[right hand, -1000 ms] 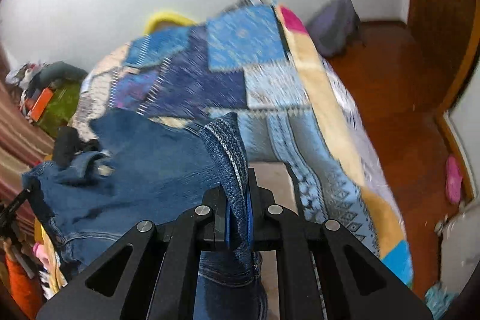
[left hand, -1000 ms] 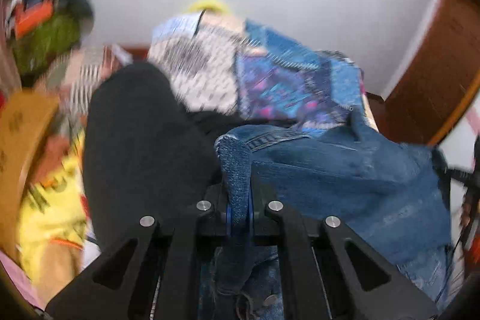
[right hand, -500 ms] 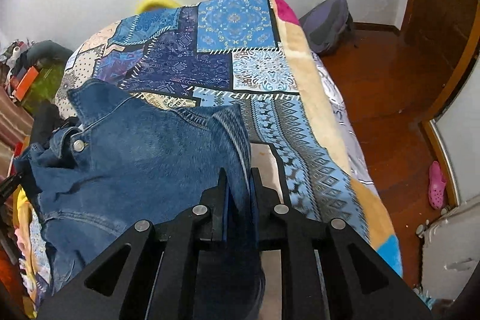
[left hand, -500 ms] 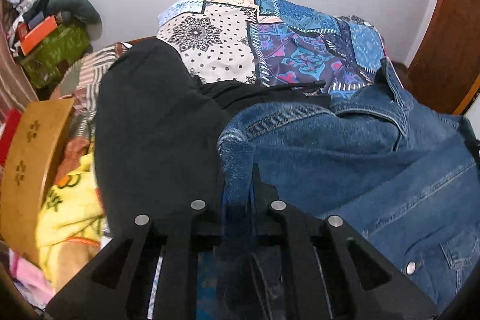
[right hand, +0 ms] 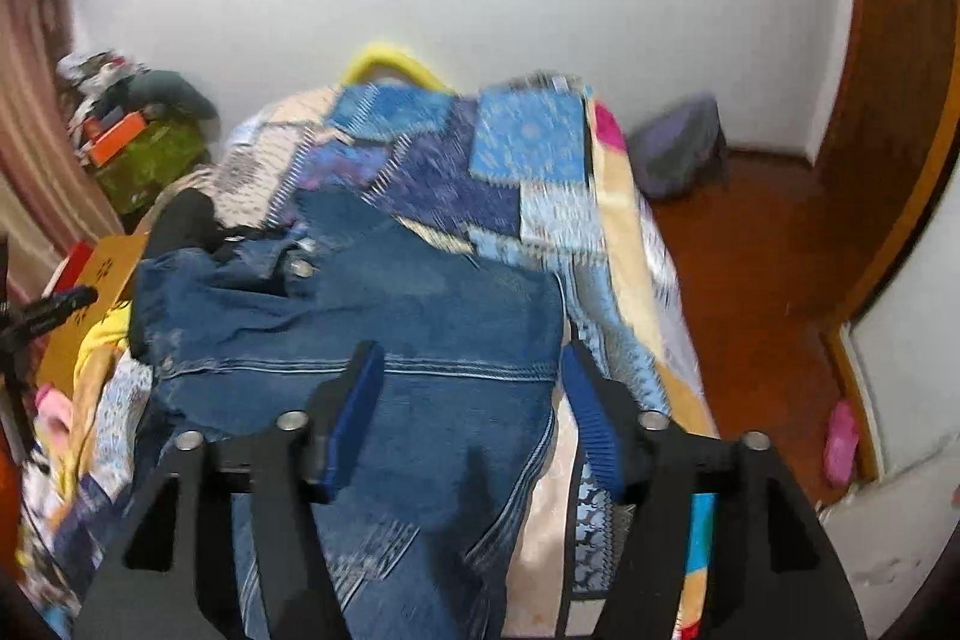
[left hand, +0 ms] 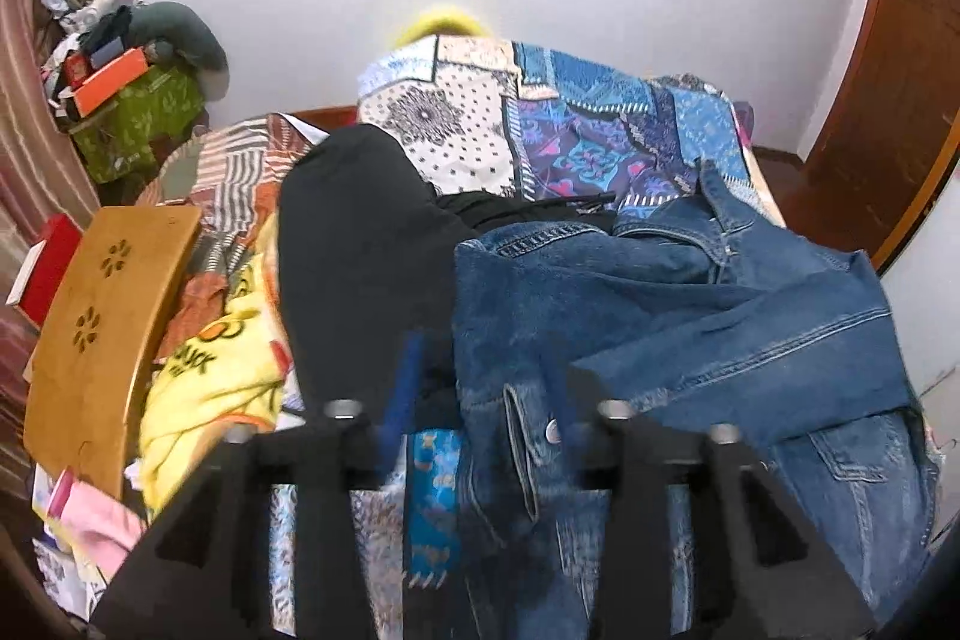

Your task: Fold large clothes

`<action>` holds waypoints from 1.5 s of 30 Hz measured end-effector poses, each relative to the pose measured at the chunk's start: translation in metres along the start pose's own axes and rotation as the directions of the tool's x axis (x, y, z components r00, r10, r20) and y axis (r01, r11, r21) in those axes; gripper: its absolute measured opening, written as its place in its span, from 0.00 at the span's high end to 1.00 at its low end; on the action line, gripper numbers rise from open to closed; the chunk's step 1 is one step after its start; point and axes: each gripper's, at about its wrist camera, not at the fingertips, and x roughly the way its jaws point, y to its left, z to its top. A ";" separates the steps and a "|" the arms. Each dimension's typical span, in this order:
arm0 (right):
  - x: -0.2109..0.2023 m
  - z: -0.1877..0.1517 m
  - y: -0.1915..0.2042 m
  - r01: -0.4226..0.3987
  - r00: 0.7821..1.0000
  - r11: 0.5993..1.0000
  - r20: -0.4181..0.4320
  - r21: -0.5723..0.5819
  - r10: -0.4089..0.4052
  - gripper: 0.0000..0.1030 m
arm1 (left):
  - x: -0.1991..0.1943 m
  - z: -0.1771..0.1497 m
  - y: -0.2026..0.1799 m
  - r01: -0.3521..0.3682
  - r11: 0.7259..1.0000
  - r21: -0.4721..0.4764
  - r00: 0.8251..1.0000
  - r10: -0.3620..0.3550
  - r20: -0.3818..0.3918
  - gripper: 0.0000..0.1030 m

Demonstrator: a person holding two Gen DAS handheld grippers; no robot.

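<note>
A blue denim jacket (left hand: 690,316) lies folded over on the patchwork bedspread (left hand: 576,142). In the left wrist view my left gripper (left hand: 486,376) hovers over the jacket's left edge, its jaws opening; the denim lies below them and the pads do not press it. In the right wrist view the same jacket (right hand: 384,316) spreads under my right gripper (right hand: 468,376), whose blue-padded jaws are also opening and stand apart above the hem, gripping nothing.
A black garment (left hand: 360,244) lies left of the jacket, beside yellow printed cloth (left hand: 210,376) and a wooden board (left hand: 102,328). A green box with clutter (left hand: 138,118) stands at the back left. Right of the bed are wooden floor (right hand: 750,268), a grey bag (right hand: 678,148) and a wooden door (right hand: 894,100).
Both grippers were shut on denim edges; now both have let go, opened, and pulled back and up. The jacket has dropped flat onto the bed.
</note>
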 end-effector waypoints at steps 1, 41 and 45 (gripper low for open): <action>-0.009 -0.002 0.006 -0.005 1.000 1.000 0.018 -0.026 0.006 0.42 | -0.008 -0.003 0.001 -0.006 1.000 -0.006 1.000 0.006 0.006 0.40; -0.011 -0.183 0.015 -0.020 0.955 0.979 -0.286 0.202 0.078 0.41 | 0.029 -0.238 0.017 0.219 0.907 -0.361 0.845 -0.361 -0.394 0.34; -0.014 -0.187 0.011 -0.034 0.955 0.959 -0.274 0.280 0.113 0.41 | 0.030 -0.238 0.005 0.229 0.904 -0.361 0.846 -0.368 -0.385 0.34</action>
